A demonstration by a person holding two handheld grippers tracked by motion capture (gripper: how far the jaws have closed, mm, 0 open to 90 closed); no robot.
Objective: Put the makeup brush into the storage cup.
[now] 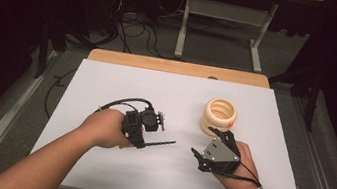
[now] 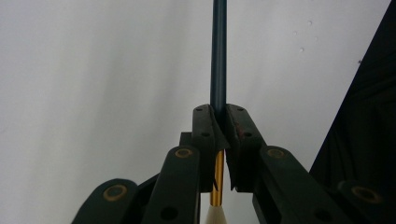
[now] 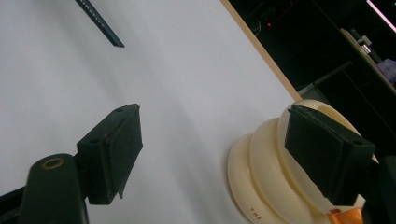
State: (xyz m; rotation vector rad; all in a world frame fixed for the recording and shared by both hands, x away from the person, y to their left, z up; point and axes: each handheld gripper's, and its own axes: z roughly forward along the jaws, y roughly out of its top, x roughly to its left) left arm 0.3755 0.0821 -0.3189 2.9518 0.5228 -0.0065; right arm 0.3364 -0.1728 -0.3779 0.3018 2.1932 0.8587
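Note:
A thin dark blue pencil with a gold ferrule and pale eraser is clamped between the jaws of my left gripper. From above, the left gripper is left of centre on the white sheet, and the pencil sticks out to the right. A cream ribbed cup stands at the right. My right gripper rests open just in front of it. In the right gripper view its jaws are spread wide, the right one beside the cup, and the pencil tip lies farther off.
The white sheet covers a wooden table whose far edge shows behind it. Beyond are dark floor, cables and a metal table frame. Bare sheet lies between the two grippers and behind them.

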